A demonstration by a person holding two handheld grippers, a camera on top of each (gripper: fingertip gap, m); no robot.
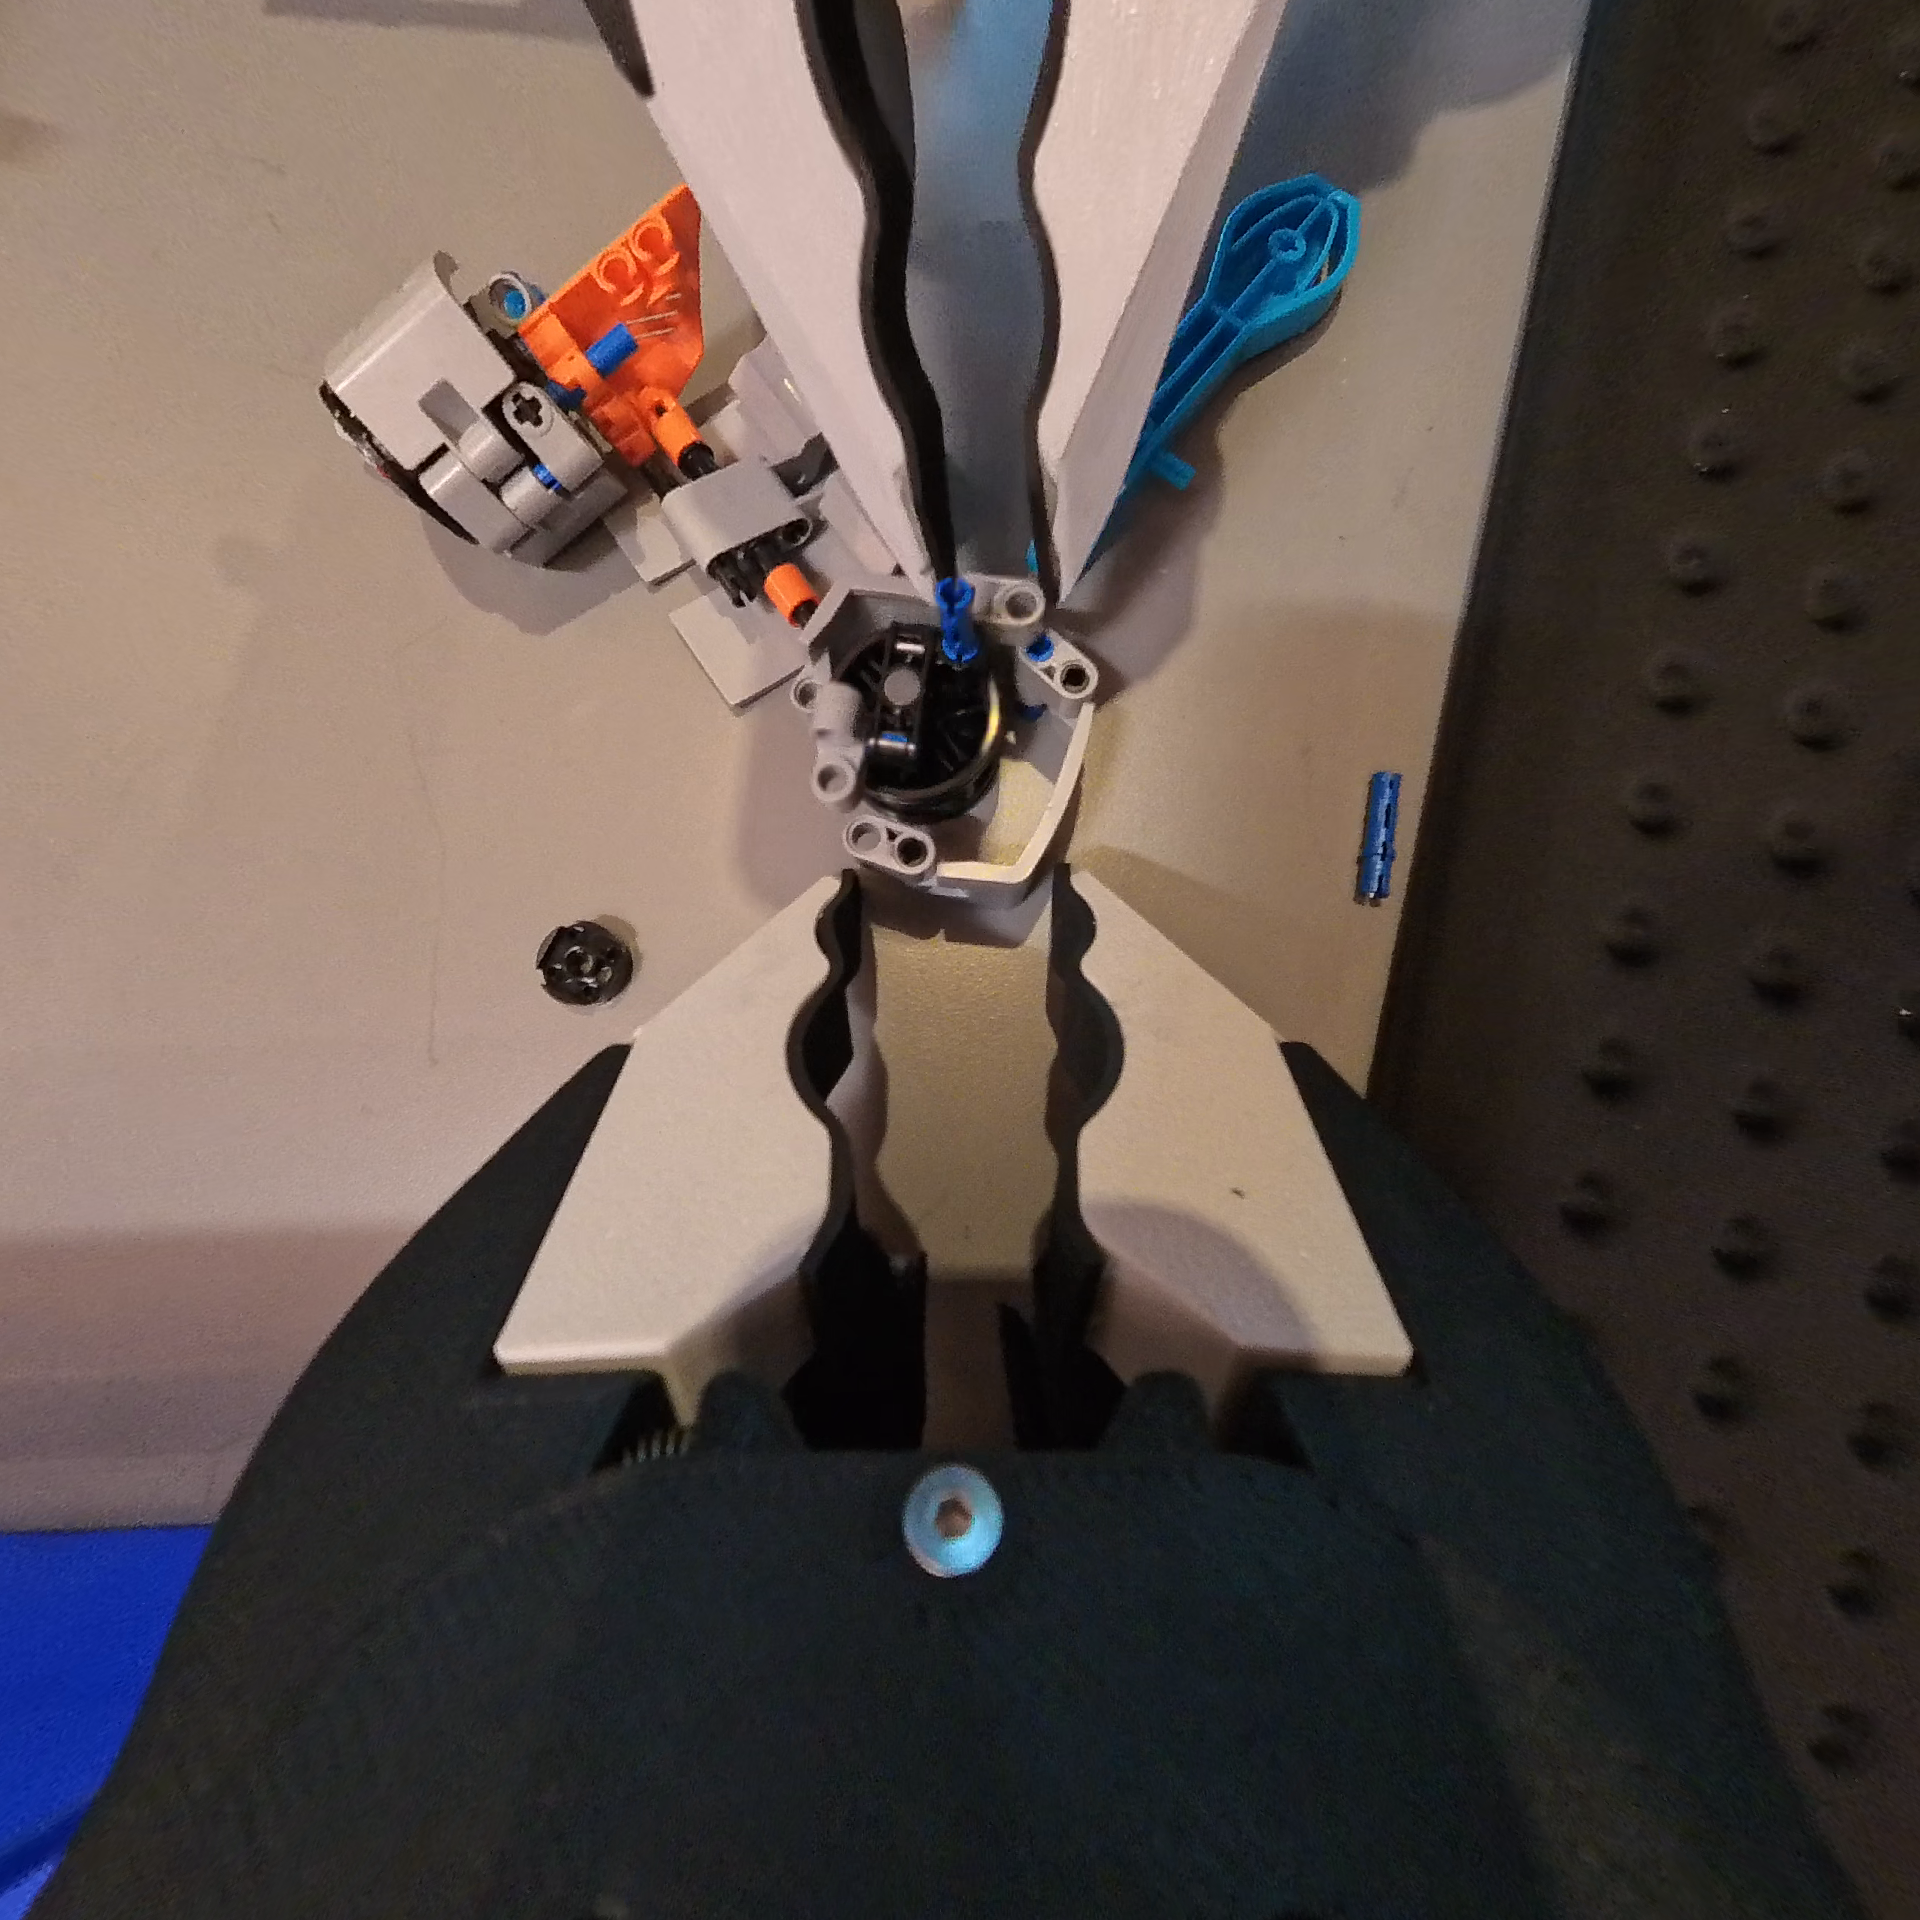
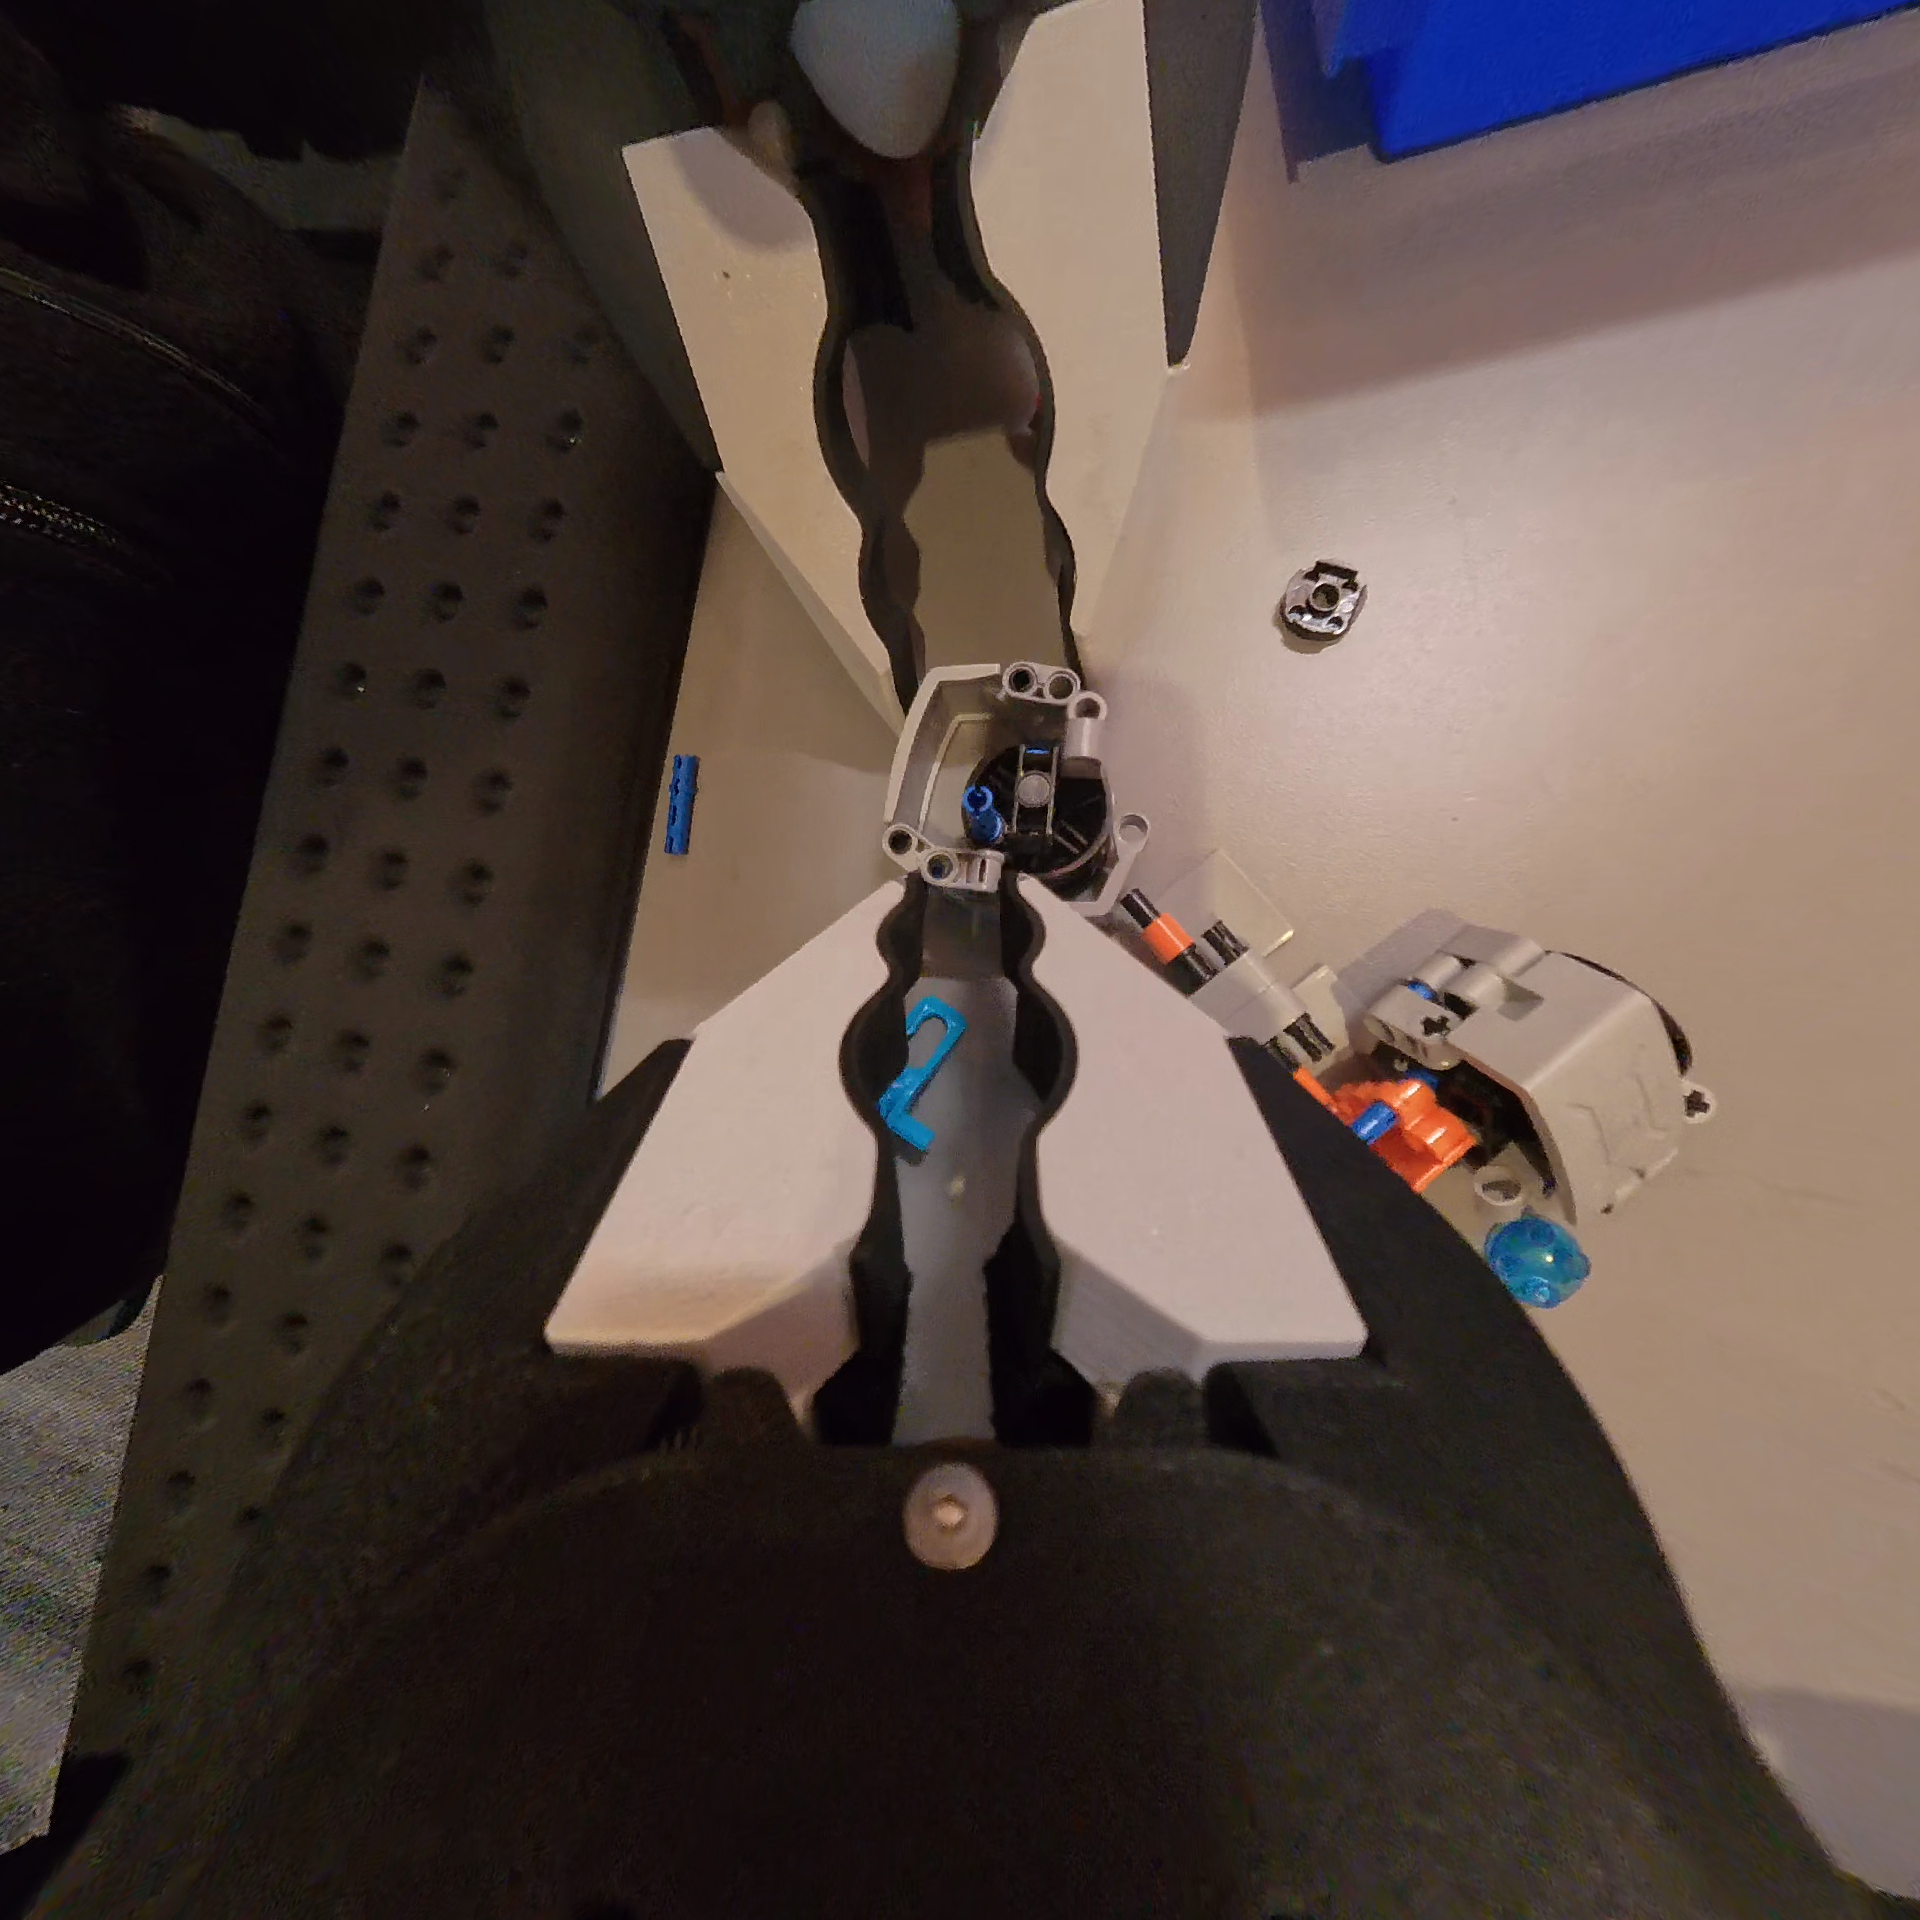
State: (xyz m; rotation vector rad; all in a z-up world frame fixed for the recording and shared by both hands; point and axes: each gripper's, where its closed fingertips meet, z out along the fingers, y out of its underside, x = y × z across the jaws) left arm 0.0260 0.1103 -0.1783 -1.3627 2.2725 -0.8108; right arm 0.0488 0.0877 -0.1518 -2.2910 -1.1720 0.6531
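Up close, both wavy-padded claws, left claw [image 1: 961,883] and right claw [image 2: 961,883], clamp the grey plastic brick housing [image 1: 951,727].

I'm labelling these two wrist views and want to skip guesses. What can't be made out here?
- Turquoise plastic tool, left wrist view: its lower end hidden behind the right hand-held gripper.
- Small blue pin: whether pinched or only touched, fingertips cover it.
- Left hand-held gripper, right wrist view: contact with the grey and black brick assembly unclear.
- Blue bin: cut off by the top edge.
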